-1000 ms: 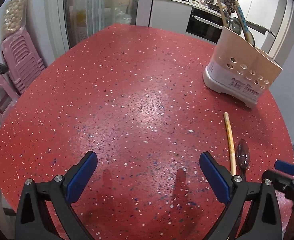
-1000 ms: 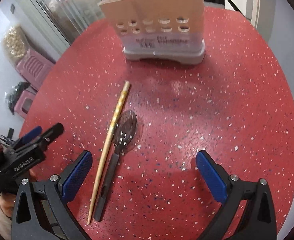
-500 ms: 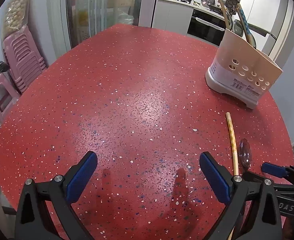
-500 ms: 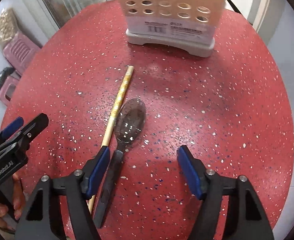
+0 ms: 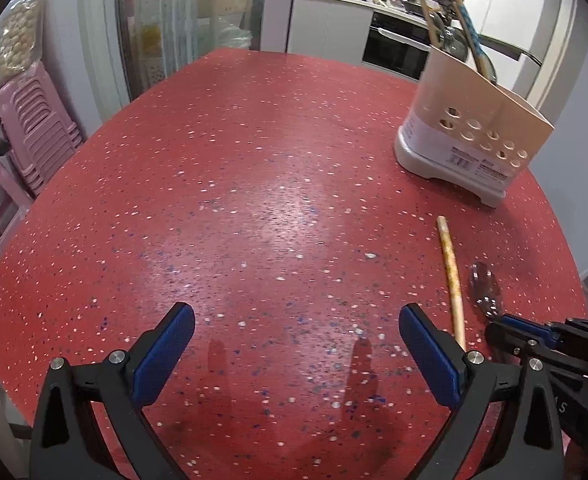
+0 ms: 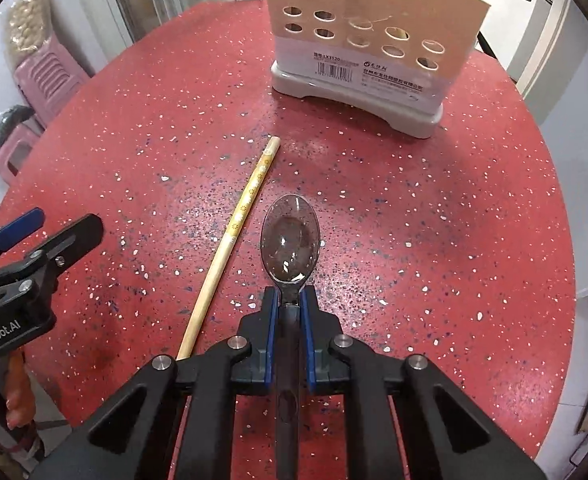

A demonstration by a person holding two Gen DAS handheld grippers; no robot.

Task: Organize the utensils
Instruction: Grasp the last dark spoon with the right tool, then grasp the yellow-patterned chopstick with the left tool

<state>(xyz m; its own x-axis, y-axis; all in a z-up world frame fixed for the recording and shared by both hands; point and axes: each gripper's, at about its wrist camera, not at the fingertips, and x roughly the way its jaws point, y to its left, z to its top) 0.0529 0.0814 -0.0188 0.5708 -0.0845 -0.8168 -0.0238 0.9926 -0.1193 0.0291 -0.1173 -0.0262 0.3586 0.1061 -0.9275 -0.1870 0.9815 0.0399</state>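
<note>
Right gripper (image 6: 290, 300), spread a second ago, has closed on the spoon (image 6: 290, 240) neck — spoon still on the tabletop (image 6: 413, 220), lift to holder (image 6: 373, 40) pending — left gripper (image 5: 294, 356) spread, idle.

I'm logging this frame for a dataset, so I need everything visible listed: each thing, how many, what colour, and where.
spoon: 1, clear dark grey, on the table, handle clamped in the right gripper
chopstick: 1, light wood with yellow pattern, flat on the table, to the spoon's left
utensil holder: 1, beige on a grey base, far side of the table, utensils already standing in it
table: 1, red with speckles
stools: stacked, pink, off the table's left edge
oven: 1, black, background kitchen
left gripper: black, blue pads, open over bare table
right gripper: black, blue pads, shut on the spoon
</note>
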